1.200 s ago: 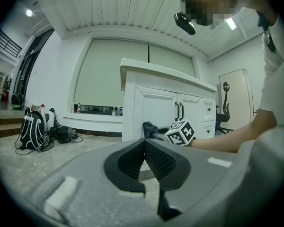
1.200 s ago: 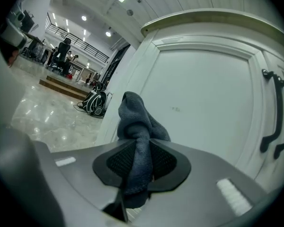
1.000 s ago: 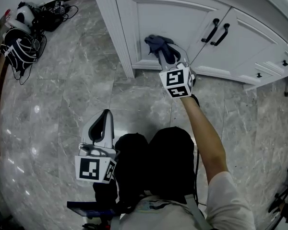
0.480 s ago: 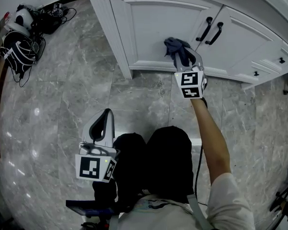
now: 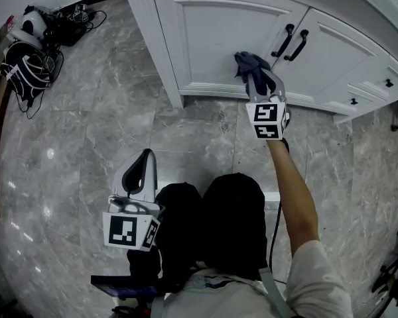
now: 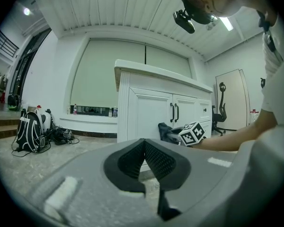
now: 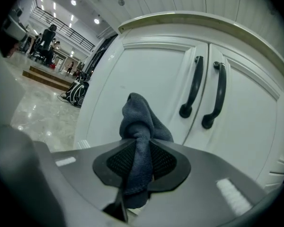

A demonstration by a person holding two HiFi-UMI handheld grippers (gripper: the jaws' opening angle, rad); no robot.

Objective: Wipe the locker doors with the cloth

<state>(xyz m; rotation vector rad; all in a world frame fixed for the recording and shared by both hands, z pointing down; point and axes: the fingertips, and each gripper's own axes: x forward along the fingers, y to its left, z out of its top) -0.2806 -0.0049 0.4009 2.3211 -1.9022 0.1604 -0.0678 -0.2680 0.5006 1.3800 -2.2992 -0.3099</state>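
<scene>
Head view: R gripper (image 5: 253,78) is up at the left door (image 5: 205,38), jaws clamped on the cloth (image 5: 249,63). Cloth wad sits by the door's right edge, lower half, just below-left of the two black handles (image 5: 282,40). Looks to be on the panel face, but can't confirm contact from here.

Right gripper view: pads (image 7: 163,161) pinch the cloth mid-strip, wad bulging out ahead of the tips, tail hanging below. So cloth long axis = along the jaw line, pointing straight at the door. Panel is dead ahead of the wad. Handles are up and to the right, w/ the door seam between them.

L gripper (image 5: 144,159): jaws together, nothing in them, over the floor (image 5: 86,144) beside the person's knees, well apart from the doors. Left gripper view agrees: pads meet, doors far ahead.

Judgement: R hand is the only one in reach. Bare panel of the left door lies left and up of the wad, and the right door (image 5: 338,65) is past the handles. Next stroke prob. either runs left across the panel or hops the handles w/o snagging the cloth.
</scene>
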